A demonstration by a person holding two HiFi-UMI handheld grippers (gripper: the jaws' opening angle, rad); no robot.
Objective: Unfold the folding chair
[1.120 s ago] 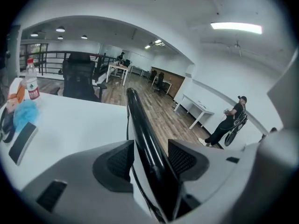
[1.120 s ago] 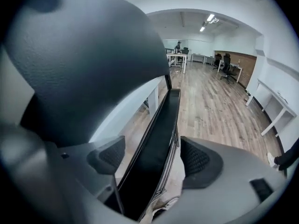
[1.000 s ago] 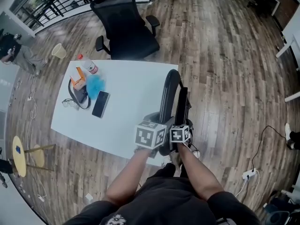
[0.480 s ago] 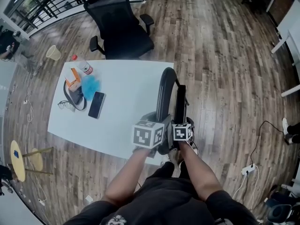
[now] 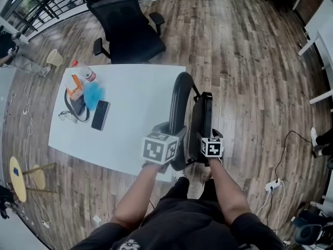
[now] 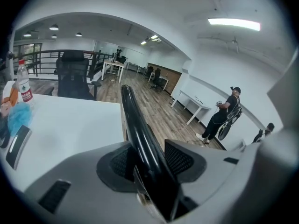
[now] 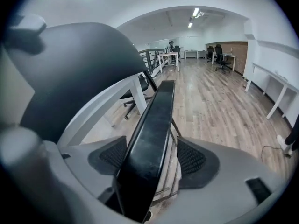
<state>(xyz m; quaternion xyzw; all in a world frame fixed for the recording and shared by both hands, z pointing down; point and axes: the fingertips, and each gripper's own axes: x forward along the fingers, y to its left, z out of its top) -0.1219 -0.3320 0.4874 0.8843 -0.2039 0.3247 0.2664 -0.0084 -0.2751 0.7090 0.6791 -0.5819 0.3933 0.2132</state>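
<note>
The black folding chair stands at the white table's (image 5: 135, 124) right edge. Its curved backrest (image 5: 180, 95) runs between the pads of my left gripper (image 5: 177, 138), which is shut on it; these jaws have just been opening a little with the backrest still between them. In the left gripper view the backrest (image 6: 135, 125) fills the left gripper (image 6: 145, 161). My right gripper (image 5: 206, 138) is shut on the near edge of the seat (image 5: 202, 116), which stands apart from the backrest. The seat (image 7: 156, 120) passes through the right gripper (image 7: 152, 161).
On the table's left part lie a phone (image 5: 99, 114), a blue fluffy thing (image 5: 93, 94), an orange box (image 5: 74, 86) and a bottle (image 5: 83, 73). A black office chair (image 5: 125, 30) stands beyond the table. A power strip (image 5: 270, 185) and cable lie on the floor at right.
My right gripper has moved to the right with the seat, so a gap has opened between seat and backrest. The left gripper has stayed on the backrest.
</note>
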